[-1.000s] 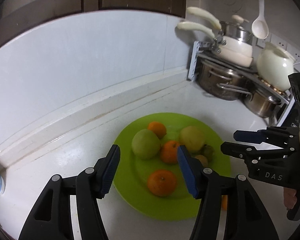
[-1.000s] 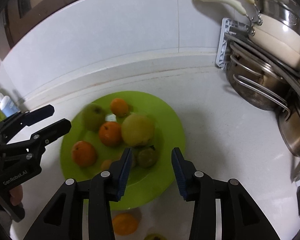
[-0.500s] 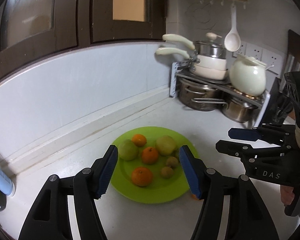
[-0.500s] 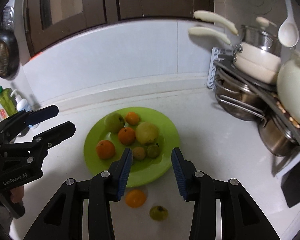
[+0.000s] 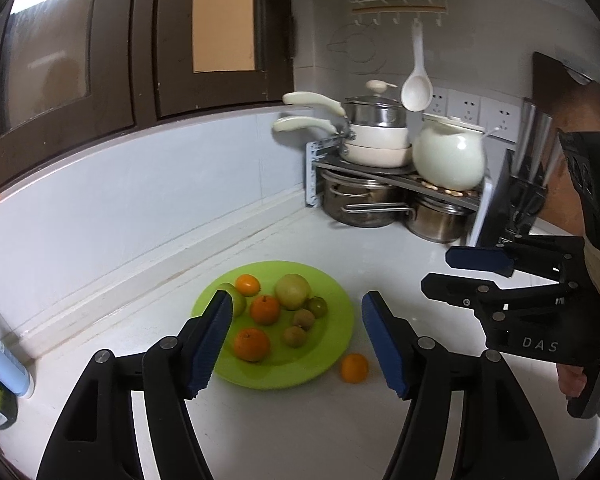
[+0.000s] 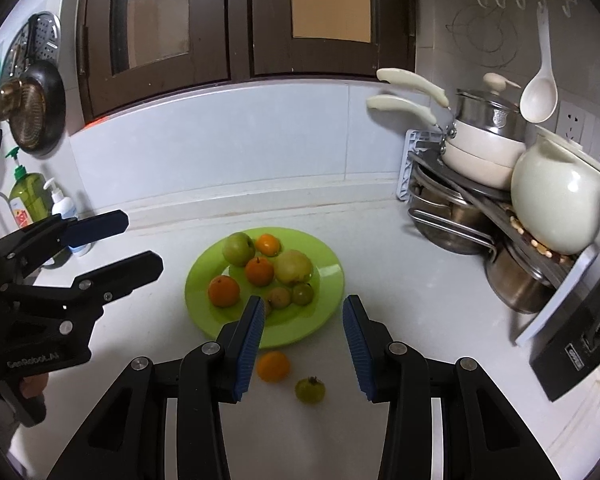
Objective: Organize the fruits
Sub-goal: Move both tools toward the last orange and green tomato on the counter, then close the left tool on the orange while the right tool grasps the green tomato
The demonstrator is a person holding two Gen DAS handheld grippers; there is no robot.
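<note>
The left tongs (image 5: pixel 296 338) stand released with nothing between the blue pads, their jaws having just been opening. The right tongs (image 6: pixel 302 346) are also released and empty, set at a narrower gap. Both hang above the white table (image 6: pixel 400 280), tilted down toward the fruit.

In the right wrist view, two pieces lie loose on the table just beyond the right tongs: a small round orange (image 6: pixel 273 366) at about 6 o'clock from the round lime-green plastic plate (image 6: pixel 328 280), near its rim but apart from it, and a small green fruit with a dark calyx (image 6: pixel 309 390) at about 5 o'clock from that orange, close beside it without touching. The plate already carries three oranges, a green apple (image 6: pixel 238 248), a yellowish pear-like fruit (image 6: pixel 293 266) and a few small brownish and green ones.

The step in hand looks like gathering the strays. The right tongs sit nearest, so they suit the loose orange: come down straight over it, straddle its widest part, and close gently, since round fruit rolls away from a glancing pad. The free patch of plate at 3 o'clock seems the safest landing spot, clear of the pile.
</note>
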